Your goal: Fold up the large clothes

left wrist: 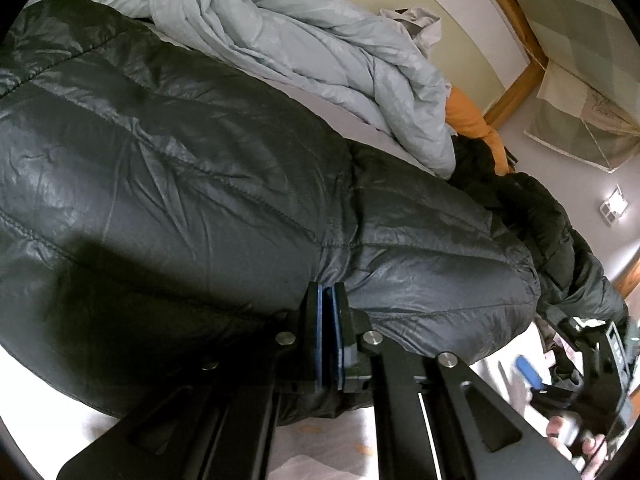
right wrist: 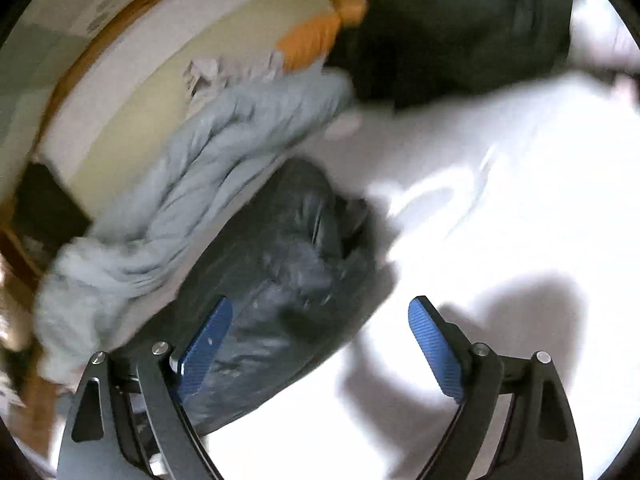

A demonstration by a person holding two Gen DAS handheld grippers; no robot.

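Observation:
A large dark grey puffer jacket lies across the white bed and fills most of the left wrist view. My left gripper is shut, its blue pads pinching the jacket's near edge. In the blurred right wrist view, part of the jacket, apparently a sleeve, lies between and ahead of my fingers. My right gripper is open and empty, its left pad against the fabric. More of the jacket shows at the top. The right gripper also shows at the left wrist view's lower right.
A crumpled light blue duvet lies along the wall beyond the jacket; it also shows in the right wrist view. An orange cloth sits by the wooden bed frame. White sheet spreads to the right.

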